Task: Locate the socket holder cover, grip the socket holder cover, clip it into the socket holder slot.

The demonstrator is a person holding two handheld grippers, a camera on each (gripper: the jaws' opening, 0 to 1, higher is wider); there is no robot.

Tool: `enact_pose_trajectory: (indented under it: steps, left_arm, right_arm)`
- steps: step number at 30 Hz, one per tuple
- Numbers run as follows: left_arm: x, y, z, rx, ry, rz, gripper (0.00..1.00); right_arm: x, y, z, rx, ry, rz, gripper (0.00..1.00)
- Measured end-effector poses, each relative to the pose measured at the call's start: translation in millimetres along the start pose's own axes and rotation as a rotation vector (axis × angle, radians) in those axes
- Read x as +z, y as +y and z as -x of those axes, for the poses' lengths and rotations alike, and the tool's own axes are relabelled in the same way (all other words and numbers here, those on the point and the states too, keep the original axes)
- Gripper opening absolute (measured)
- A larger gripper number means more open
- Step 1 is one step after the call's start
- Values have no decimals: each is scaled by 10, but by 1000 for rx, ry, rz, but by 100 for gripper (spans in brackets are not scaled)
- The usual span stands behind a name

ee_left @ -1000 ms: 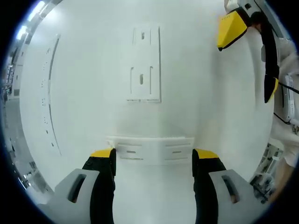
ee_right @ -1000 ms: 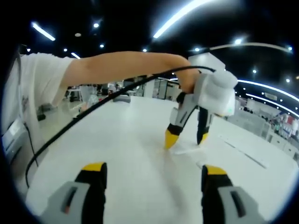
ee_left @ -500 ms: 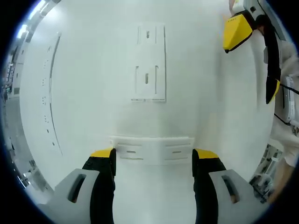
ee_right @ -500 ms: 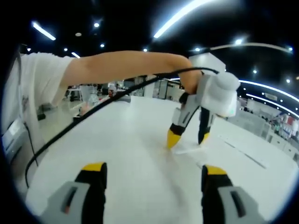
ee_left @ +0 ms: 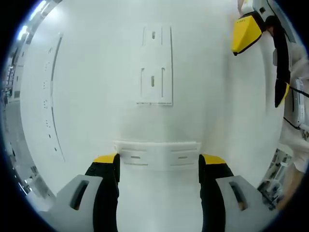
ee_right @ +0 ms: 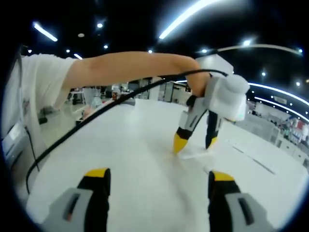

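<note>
The white socket holder cover (ee_left: 157, 151) lies crosswise between the jaws of my left gripper (ee_left: 158, 162), and each end meets a yellow-tipped finger. The gripper is shut on it, low over the white table. Farther ahead lies the flat white socket holder (ee_left: 155, 67) with its slots. In the right gripper view the left gripper (ee_right: 194, 142) points down at the table, with the thin cover (ee_right: 193, 155) between its tips. My right gripper (ee_right: 157, 176) stands open, holding nothing, well back from it. The right gripper (ee_left: 260, 65) also enters the left gripper view at the upper right.
A long white strip (ee_left: 50, 96) with small holes lies on the table (ee_left: 96, 58) to the left of the holder. A person's bare arm (ee_right: 125, 67) and a black cable (ee_right: 87, 125) cross the right gripper view. Shelves and equipment stand beyond the table's edges.
The cover has stayed fixed between the left jaws while the socket holder drifted slightly right in that view. In the right gripper view the left gripper shifted a little to the right.
</note>
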State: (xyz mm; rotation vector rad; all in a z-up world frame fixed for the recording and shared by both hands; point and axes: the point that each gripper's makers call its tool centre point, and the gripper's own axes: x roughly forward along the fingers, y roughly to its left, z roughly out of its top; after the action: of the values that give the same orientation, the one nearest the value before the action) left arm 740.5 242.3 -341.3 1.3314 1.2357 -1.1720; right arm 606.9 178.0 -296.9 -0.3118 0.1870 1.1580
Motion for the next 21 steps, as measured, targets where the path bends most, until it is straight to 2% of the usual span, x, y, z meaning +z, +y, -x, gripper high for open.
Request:
enact_pose_trajectory:
  steps: [14,21]
  left_arm:
    - [-4,-19,-6,5,11,-21,66]
    - [-51,-30,-21,10,18,8,67]
  right_arm:
    - [8,-6,9,-2,-2,4,83]
    - [-5,0,1,-1,1,5,83]
